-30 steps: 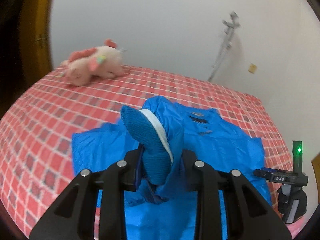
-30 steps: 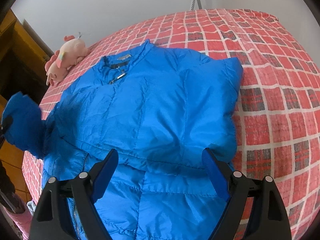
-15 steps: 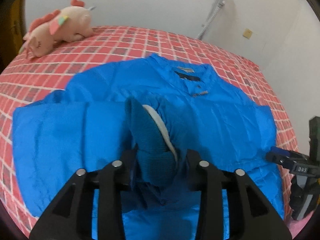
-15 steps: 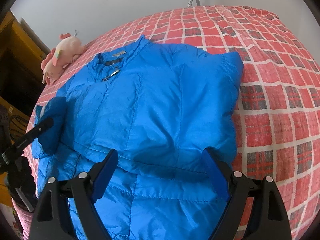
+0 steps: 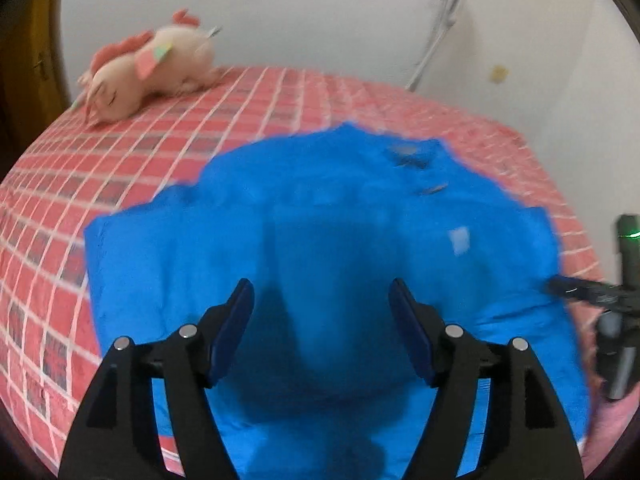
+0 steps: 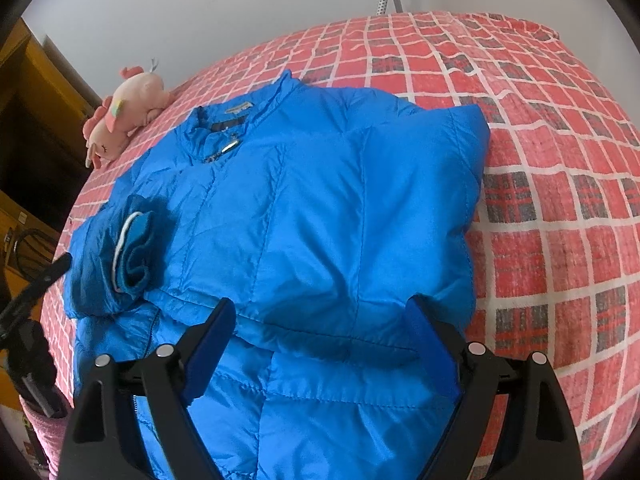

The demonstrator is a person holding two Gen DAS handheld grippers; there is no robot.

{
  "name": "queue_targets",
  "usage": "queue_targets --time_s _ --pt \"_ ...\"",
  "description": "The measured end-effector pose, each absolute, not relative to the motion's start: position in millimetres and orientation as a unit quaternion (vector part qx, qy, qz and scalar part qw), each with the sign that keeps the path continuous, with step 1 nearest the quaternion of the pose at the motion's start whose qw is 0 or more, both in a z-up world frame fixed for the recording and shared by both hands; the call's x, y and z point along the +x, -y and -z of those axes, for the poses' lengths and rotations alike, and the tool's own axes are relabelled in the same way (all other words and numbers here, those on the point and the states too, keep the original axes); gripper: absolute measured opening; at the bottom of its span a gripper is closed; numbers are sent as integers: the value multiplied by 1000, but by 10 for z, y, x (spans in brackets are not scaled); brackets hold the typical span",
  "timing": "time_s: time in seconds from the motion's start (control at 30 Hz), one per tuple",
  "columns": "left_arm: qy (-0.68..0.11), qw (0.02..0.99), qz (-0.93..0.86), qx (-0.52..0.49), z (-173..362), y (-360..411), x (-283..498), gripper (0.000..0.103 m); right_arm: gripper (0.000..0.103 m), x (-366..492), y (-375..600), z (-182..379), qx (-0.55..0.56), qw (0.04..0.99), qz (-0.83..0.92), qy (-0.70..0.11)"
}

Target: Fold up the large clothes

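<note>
A bright blue padded jacket (image 5: pixel 340 208) (image 6: pixel 320 184) lies front up on the bed, both sleeves folded in over the body. The left sleeve's ribbed cuff (image 6: pixel 134 248), with a white stripe, rests on the jacket's left side. My left gripper (image 5: pixel 320 300) hangs just above that sleeve. Its jaws are opening and nothing is pressed between them; this view is blurred. My right gripper (image 6: pixel 324 316) stands open low over the folded right sleeve's edge, holding nothing. One finger of each gripper shows at the edge of the other's view.
The bed has a red checked cover (image 6: pixel 560 160) (image 5: pixel 120 168). A pink plush toy (image 5: pixel 148 68) (image 6: pixel 124 116) lies at the far left corner. Wooden furniture (image 6: pixel 24 100) stands left of the bed. A white wall with a metal pole (image 5: pixel 440 28) is behind.
My left gripper carried the sleeve cuff down onto the jacket, then opened and let it go. The right gripper stayed where it was, open.
</note>
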State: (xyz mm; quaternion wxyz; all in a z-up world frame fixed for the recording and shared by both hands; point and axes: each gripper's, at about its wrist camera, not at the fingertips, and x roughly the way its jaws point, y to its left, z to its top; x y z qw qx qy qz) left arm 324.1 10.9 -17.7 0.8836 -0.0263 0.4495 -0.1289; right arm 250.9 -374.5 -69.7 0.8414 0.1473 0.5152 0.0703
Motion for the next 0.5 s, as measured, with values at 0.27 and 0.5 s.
queue_targets --time_s 0.27,0.5 --pt "-445 885 136 -33 355 -201 3242 71 88 2510 3650 651 120 850 -57 -511" --pt "-396 914 64 -64 -3 -565 3071 73 94 2599 3079 327 139 829 -167 -516"
